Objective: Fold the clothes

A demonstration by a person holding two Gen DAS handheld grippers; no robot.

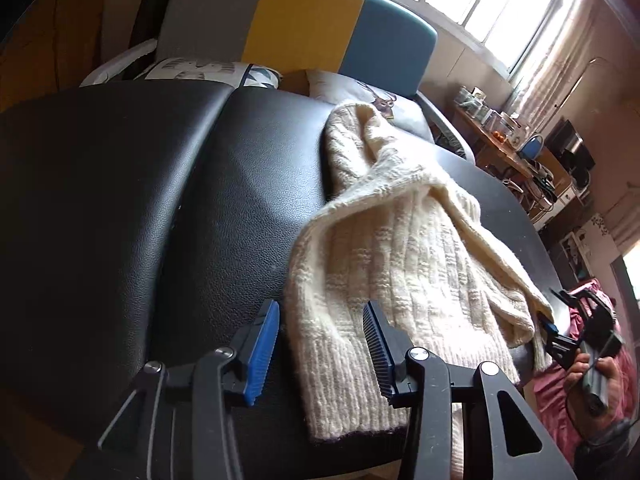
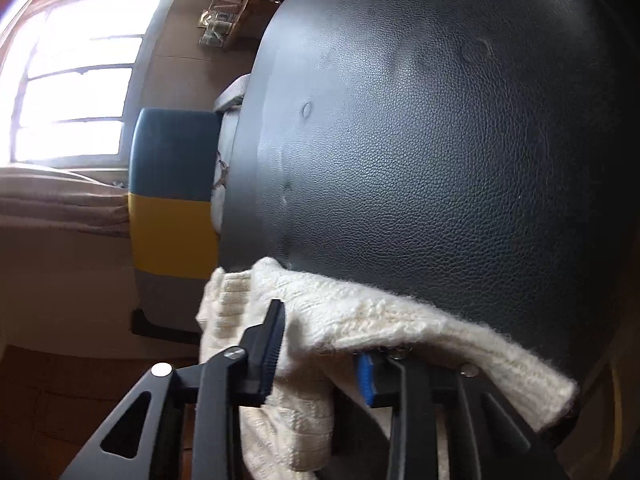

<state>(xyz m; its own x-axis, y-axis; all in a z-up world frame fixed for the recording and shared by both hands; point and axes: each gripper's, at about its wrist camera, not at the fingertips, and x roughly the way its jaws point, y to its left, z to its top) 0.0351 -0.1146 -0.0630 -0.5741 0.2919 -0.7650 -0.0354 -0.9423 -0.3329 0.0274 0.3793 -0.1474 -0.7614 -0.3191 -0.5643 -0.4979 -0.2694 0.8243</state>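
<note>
A cream knitted sweater (image 1: 400, 248) lies on a black leather-covered table (image 1: 160, 200), running from the far side to the near edge. My left gripper (image 1: 322, 336) is open, its blue-padded fingers either side of the sweater's near hem, just above it. My right gripper (image 1: 560, 332) shows at the table's right edge by the sweater's sleeve. In the right wrist view the right gripper (image 2: 320, 344) is open with sweater fabric (image 2: 340, 320) between its fingers at the edge of the table (image 2: 440, 140); the right finger is partly hidden under the knit.
A grey, yellow and blue chair back (image 1: 312, 28) with cushions stands beyond the table. A bright window (image 1: 480, 0) is behind it. A cluttered wooden desk (image 1: 508, 148) stands at the right. Pink cloth (image 1: 560, 392) lies below the table's right edge.
</note>
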